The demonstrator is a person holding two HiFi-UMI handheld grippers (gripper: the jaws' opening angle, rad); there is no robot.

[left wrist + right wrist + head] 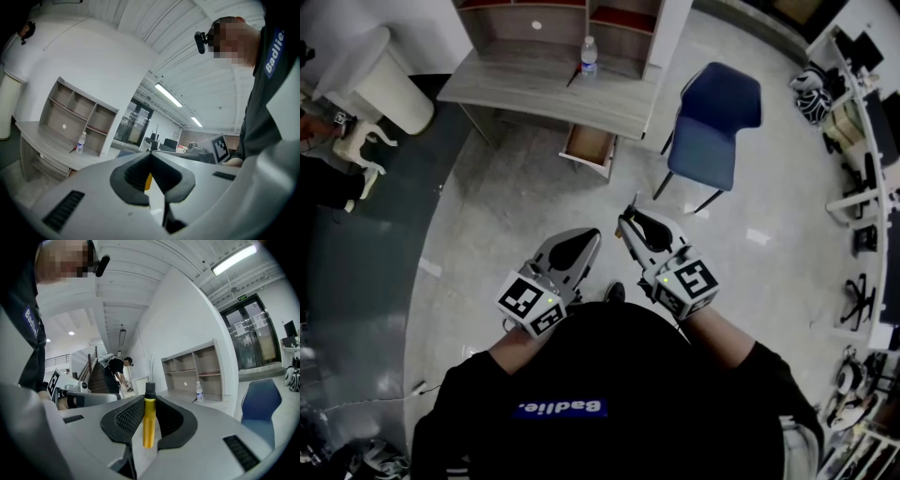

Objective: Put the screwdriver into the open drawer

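A screwdriver with a yellow handle stands upright between the pads of my right gripper, which is shut on it; its thin shaft points up past the tips. In the head view the right gripper is held in front of the person's body, well short of the open wooden drawer that sticks out under the desk. My left gripper is beside it on the left. Its jaws meet at the tips and hold nothing that I can make out; a yellow sliver shows in the gap behind them.
A water bottle stands on the desk below a shelf unit. A blue chair stands right of the drawer. Office desks with gear line the right wall. A person stands by the stairs.
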